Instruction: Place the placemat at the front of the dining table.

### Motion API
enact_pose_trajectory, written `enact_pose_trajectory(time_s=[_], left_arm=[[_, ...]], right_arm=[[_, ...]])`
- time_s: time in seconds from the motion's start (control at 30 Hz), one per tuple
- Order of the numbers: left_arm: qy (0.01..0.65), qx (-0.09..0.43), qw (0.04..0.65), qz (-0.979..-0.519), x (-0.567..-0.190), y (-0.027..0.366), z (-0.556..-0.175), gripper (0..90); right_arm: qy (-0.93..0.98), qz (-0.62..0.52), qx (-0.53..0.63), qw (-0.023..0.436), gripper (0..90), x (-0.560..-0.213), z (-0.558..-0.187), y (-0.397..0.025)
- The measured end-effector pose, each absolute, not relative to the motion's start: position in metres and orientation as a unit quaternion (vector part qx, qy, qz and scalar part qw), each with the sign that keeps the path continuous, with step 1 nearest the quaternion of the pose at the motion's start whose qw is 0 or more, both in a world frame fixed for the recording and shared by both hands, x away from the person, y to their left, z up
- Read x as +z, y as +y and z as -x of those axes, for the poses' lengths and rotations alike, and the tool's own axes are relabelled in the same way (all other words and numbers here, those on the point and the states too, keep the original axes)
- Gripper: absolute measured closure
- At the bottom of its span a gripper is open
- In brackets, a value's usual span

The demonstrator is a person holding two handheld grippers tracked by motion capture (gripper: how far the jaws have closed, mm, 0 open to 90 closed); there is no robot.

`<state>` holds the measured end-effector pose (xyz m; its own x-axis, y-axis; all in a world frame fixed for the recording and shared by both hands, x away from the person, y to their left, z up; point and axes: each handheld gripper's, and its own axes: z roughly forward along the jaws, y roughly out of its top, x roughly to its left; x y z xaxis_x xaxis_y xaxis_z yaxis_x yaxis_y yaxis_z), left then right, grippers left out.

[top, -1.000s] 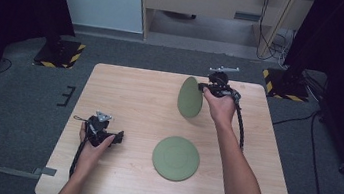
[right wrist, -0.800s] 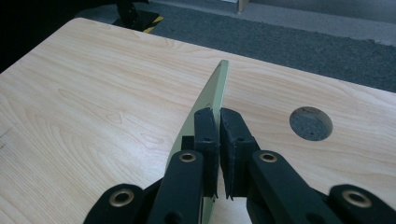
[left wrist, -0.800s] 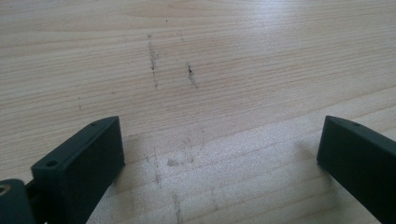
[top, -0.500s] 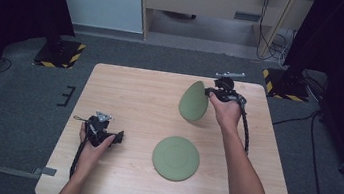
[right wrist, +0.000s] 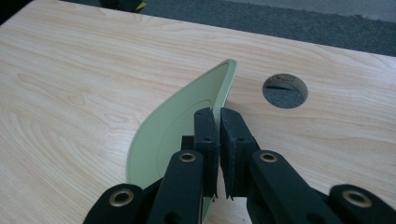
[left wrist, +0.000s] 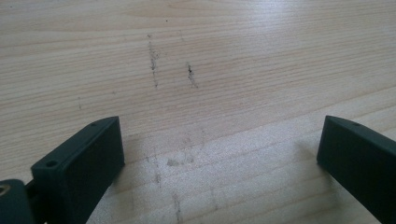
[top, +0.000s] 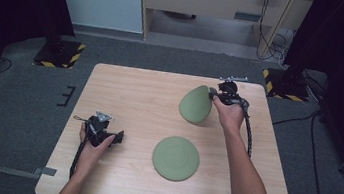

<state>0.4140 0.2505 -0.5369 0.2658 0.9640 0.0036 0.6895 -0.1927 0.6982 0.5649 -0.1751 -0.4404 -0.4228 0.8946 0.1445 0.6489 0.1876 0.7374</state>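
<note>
Toward the far right of the worktop point(top: 134, 97), the right gripper point(top: 213, 93) has its jaws pinched tight on the rim of a green plate point(top: 195, 104), which stands tilted on edge with its lower rim on the wood. From the right gripper view the plate point(right wrist: 173, 126) reads as a thin, pale sage-green disc, matte and smooth, with a shallow raised rim and a faint inner ring; the two black jaws clamp either side of that rim, near its upper edge. A round cable hole point(right wrist: 285, 90) is cut through the wood just beyond the plate, grey floor showing through it. A second green plate point(top: 176, 158), same colour and round shape, lies flat nearer the person, well apart from the held one. The left gripper point(top: 119, 137) rests low at the near left of the worktop, held in the person's left hand point(top: 93, 142); in the left gripper view its black, blocky jaws stand wide apart with nothing between them, over bare wood. Worktop surface is light wood-grain laminate, with a few dark scuffs point(left wrist: 170, 70). No labels or writing legible on any item.
</note>
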Motion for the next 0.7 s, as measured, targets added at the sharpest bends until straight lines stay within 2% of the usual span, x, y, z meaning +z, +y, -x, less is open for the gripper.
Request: enact_pose_trajectory(time_s=[0.7], left_arm=[[0.562,0.23,0.298,-0.736,-0.537,0.25,-0.414,0.0]], right_arm=[[0.744,-0.536,0.372,0.142,86.2,-0.474,-0.584,-0.197]])
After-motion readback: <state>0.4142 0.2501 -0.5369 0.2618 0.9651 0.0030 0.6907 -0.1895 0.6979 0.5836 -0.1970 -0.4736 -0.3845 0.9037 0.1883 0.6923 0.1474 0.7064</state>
